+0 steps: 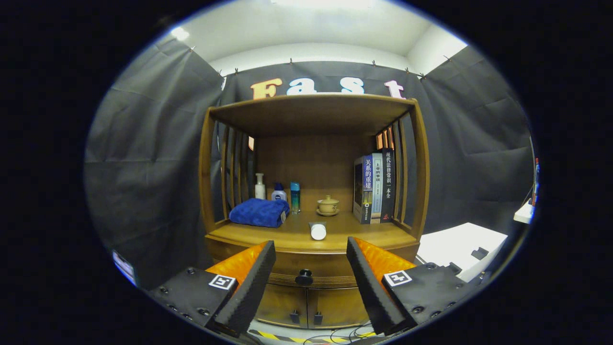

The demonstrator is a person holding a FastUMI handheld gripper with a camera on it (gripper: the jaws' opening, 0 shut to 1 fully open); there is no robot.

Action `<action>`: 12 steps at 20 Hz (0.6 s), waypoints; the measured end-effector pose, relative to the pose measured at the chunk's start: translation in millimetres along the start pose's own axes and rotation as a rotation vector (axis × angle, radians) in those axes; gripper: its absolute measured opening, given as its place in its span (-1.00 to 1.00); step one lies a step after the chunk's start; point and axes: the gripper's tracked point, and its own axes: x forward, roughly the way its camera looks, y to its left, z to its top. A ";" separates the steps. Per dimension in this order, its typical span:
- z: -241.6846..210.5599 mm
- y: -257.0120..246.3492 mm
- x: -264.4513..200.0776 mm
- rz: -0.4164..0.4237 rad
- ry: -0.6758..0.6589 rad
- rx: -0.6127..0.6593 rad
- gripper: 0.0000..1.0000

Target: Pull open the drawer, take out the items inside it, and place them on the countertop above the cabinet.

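We face a wooden cabinet (pixel 313 191) head-on, set against the booth's dark cloth. The gripper (pixel 311 268) hangs in front of it with its fingers spread wide and nothing between them; neither finger touches anything.

The drawer (pixel 330 266) sits shut, flush in the cabinet front just under the countertop. Its dark round knob (pixel 303 277) falls in the gap between the fingers, a little beyond their tips and slightly toward the left finger. We judge the gripper is squared to the knob, at a height that suits closing on it. What lies inside the drawer we cannot see.

On the countertop (pixel 364 235), near the front edge and just above the knob, a small white cylinder (pixel 318 231) lies on its side with its round end toward us. It may have come out of the drawer, or it may simply belong there; a shut drawer with things on top fits both an early and a late stage.

Farther back on the desk:
- folded blue towel (pixel 259 212) at left
- three small bottles (pixel 278 191) behind the towel
- lidded ceramic cup (pixel 328 204) on a saucer, centre
- upright books (pixel 374 188) at right, leaning on the slatted side

Below the drawer, two cupboard doors (pixel 306 306) with small latches. Cables and striped floor tape (pixel 268 335) lie at the cabinet's foot. A white box (pixel 459 247) stands to the right, well clear. Nothing stands between fingers and knob.
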 end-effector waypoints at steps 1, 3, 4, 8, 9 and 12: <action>5.0 -1.1 -7.0 0.005 0.001 0.005 0.93; 16.2 -4.8 -19.2 0.003 -0.018 0.003 0.93; 19.0 -8.4 -27.9 -0.004 -0.027 -0.001 0.93; 28.8 -18.7 -44.1 -0.041 -0.065 -0.007 0.94; 29.1 -14.6 -48.6 -0.049 -0.071 -0.002 0.93; 32.0 -13.5 -61.4 -0.060 -0.075 0.009 0.93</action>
